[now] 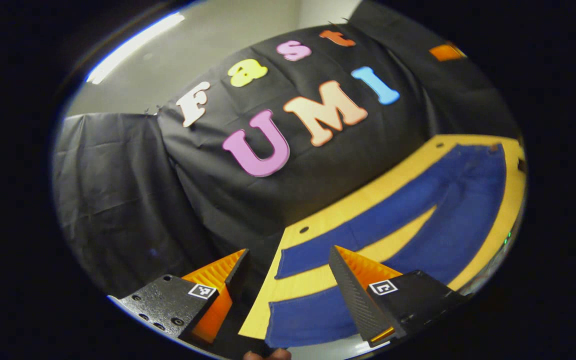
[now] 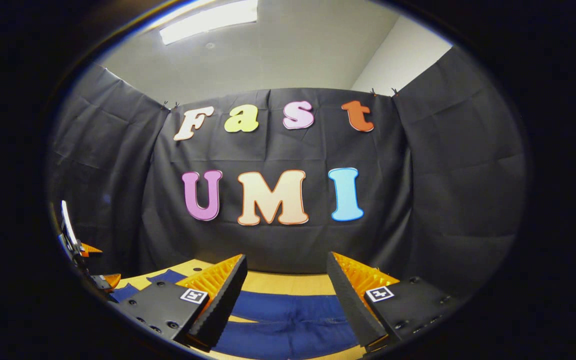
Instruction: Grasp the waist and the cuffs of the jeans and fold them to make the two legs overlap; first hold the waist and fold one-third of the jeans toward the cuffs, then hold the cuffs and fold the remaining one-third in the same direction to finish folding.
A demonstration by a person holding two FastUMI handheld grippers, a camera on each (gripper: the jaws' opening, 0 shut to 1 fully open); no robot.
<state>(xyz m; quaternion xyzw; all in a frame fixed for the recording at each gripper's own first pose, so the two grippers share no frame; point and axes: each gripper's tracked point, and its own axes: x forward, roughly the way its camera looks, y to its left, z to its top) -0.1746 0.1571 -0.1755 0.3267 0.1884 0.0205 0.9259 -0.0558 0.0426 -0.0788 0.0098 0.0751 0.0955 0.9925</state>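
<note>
Lying flat under both released claws (image 1: 288, 260) (image 2: 286, 267), jeans (image 1: 408, 220) on table (image 1: 510, 210).

Light source: a ceiling strip lamp (image 2: 209, 21), overexposed to plain white in both views.
Brightness: ceiling below the lamp evenly lit; the black cloth wall (image 2: 278, 150) dim but creases readable.
Table (image 1: 510, 210): warm, evenly lit, with no hard shadows.
Distortion: strong fisheye; table edge and lamp bow into curves.
Edges: a bluish fringe rims each round view.
Focus: mostly sharp, softer toward the rim.
</note>
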